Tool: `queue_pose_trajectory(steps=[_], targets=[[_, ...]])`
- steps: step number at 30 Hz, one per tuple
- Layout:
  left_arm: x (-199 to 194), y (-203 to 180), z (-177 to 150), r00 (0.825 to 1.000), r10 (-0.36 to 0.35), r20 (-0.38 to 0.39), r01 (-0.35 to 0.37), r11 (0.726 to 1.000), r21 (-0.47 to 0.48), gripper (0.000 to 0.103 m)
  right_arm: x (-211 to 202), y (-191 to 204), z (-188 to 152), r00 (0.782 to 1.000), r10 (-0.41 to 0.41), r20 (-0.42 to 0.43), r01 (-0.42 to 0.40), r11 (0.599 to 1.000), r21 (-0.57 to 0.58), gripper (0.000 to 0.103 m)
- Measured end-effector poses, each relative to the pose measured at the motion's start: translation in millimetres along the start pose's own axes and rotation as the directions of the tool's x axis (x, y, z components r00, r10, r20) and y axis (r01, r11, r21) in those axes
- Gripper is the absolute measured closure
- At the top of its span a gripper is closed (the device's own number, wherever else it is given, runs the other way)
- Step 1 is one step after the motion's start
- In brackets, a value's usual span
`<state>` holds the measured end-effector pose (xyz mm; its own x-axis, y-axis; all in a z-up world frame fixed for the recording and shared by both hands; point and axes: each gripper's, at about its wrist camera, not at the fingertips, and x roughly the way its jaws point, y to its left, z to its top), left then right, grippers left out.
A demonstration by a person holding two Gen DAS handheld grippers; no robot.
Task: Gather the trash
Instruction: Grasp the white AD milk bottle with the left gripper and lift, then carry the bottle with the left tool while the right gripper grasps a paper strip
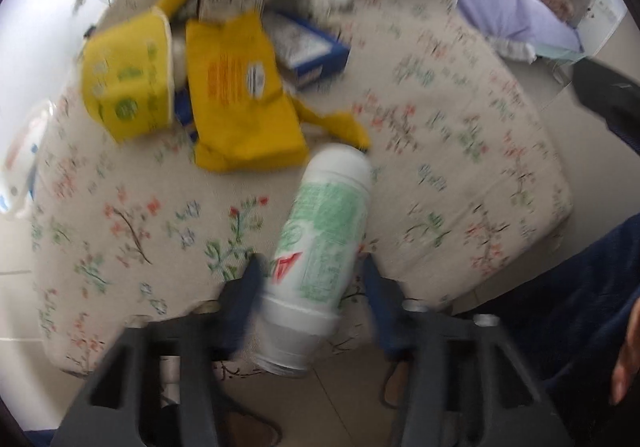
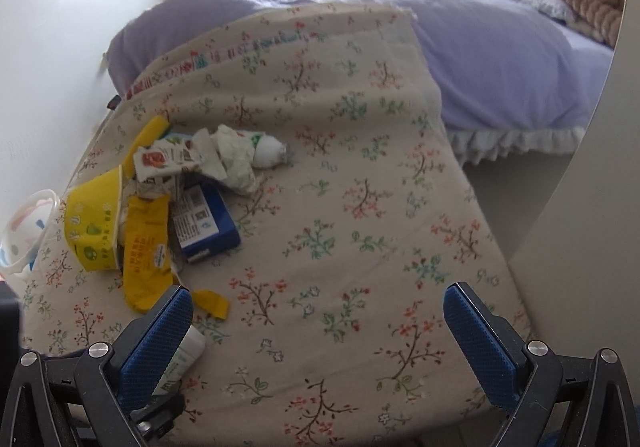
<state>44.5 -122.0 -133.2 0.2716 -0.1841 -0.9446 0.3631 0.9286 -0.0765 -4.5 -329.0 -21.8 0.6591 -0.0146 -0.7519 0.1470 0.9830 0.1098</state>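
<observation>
A white bottle with green print (image 1: 320, 247) sits between the left gripper's (image 1: 310, 267) fingers, though blur hides whether they clamp it, above the floral cloth's (image 1: 460, 151) near edge. The right gripper (image 2: 318, 321) hangs spread wide and empty over the cloth, near yellow wrappers (image 2: 144, 251), a yellow cup (image 2: 94, 223) and a blue box (image 2: 206, 223).

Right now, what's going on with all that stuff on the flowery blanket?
A person is picking up trash with two hand-held grippers. The left gripper has a white and green bottle between its fingers, though blur hides whether it is gripped. The right gripper is open and empty. Yellow wrappers, a blue box and crumpled paper lie piled on the blanket.
</observation>
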Motion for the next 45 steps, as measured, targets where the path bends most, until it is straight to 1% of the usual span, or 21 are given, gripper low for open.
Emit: queue_pose_trajectory(steps=[1,2,6,8,11,12,15,18,20,22,25,28,29,31,32,33,35,36,37,38,45], targets=[[-0.2,2.1,-0.3,1.000,0.002,0.021,-0.001,1.000,-0.004,0.063,3.5,-1.3,-0.8,1.000,0.001,-0.013,-0.001,1.000,0.004,0.000],[-1.1,3.5,-0.7,1.000,-0.003,0.022,0.003,1.000,-0.009,0.064,6.4,-2.0,-1.4,1.000,0.004,-0.023,-0.004,1.000,0.004,0.000],[-10.2,19.6,-3.3,0.995,-0.097,0.037,0.099,0.992,-0.077,0.064,10.9,0.1,-0.6,0.999,0.025,-0.047,-0.026,1.000,-0.010,0.000],[-18.8,26.9,-5.9,0.990,-0.135,0.050,0.140,0.984,-0.106,0.064,15.5,3.4,1.6,0.999,0.033,-0.033,-0.034,0.999,-0.026,0.000],[-35.6,43.9,-11.8,0.974,-0.214,0.075,0.224,0.960,-0.166,0.064,18.8,17.6,4.9,1.000,0.028,-0.014,-0.029,0.994,-0.101,0.000],[-44.2,52.5,-15.9,0.965,-0.244,0.095,0.258,0.948,-0.188,0.064,20.8,24.6,5.7,1.000,0.026,-0.014,-0.027,0.991,-0.135,0.000],[-71.4,78.4,-26.1,0.946,-0.284,0.159,0.316,0.919,-0.235,0.064,26.6,49.6,8.5,0.999,0.039,-0.001,-0.038,0.969,-0.244,0.002],[-94.1,106.6,-31.5,0.930,-0.279,0.238,0.343,0.893,-0.293,0.064,27.6,70.3,7.8,0.996,0.084,0.027,-0.072,0.949,-0.308,0.009],[-104.0,120.0,-34.3,0.925,-0.260,0.278,0.344,0.881,-0.323,0.064,33.3,81.1,8.4,0.995,0.096,0.024,-0.083,0.941,-0.327,0.014],[-108.4,128.0,-36.6,0.925,-0.237,0.297,0.334,0.880,-0.338,0.064,43.8,93.7,13.3,0.995,0.103,0.006,-0.095,0.935,-0.340,0.019],[-112.0,134.5,-41.3,0.920,-0.241,0.309,0.346,0.869,-0.355,0.064,60.6,116.0,26.6,0.993,0.114,-0.007,-0.109,0.925,-0.363,0.023],[-116.8,139.5,-43.0,0.921,-0.214,0.327,0.330,0.874,-0.356,0.064,77.8,139.6,43.1,0.995,0.101,0.016,-0.087,0.915,-0.394,0.027],[-117.9,141.9,-44.3,0.921,-0.206,0.331,0.324,0.876,-0.358,0.064,86.2,148.1,48.4,0.996,0.084,0.023,-0.067,0.910,-0.410,0.030],[-122.6,152.9,-53.2,0.919,-0.206,0.336,0.329,0.870,-0.367,0.064,100.7,158.5,54.1,0.999,0.043,0.026,-0.028,0.900,-0.434,0.049],[-120.7,155.1,-52.3,0.918,-0.211,0.337,0.336,0.865,-0.372,0.064,110.4,162.2,56.7,1.000,0.021,0.020,-0.010,0.900,-0.436,0.071],[-120.2,157.9,-52.5,0.916,-0.215,0.339,0.342,0.861,-0.378,0.064,116.6,161.4,58.8,1.000,0.006,0.016,0.001,0.904,-0.427,0.082],[-122.1,163.9,-53.6,0.912,-0.216,0.348,0.348,0.856,-0.382,0.064,125.0,158.0,63.1,0.999,-0.014,0.037,0.028,0.917,-0.399,0.085],[-123.1,165.1,-53.8,0.911,-0.216,0.352,0.351,0.854,-0.383,0.064,126.0,156.8,64.2,0.999,-0.008,0.042,0.024,0.919,-0.394,0.092],[-125.4,167.5,-55.3,0.908,-0.217,0.359,0.356,0.851,-0.385,0.064,125.8,155.1,65.7,0.999,0.003,0.042,0.014,0.921,-0.389,0.093],[-126.9,169.4,-55.6,0.905,-0.218,0.365,0.361,0.849,-0.386,0.064,123.6,154.0,67.0,0.999,0.013,0.046,0.006,0.924,-0.383,0.098],[-140.3,185.4,-57.3,0.883,-0.231,0.408,0.402,0.821,-0.406,0.064,97.1,141.8,74.6,0.992,0.070,0.105,-0.036,0.953,-0.300,0.099]])
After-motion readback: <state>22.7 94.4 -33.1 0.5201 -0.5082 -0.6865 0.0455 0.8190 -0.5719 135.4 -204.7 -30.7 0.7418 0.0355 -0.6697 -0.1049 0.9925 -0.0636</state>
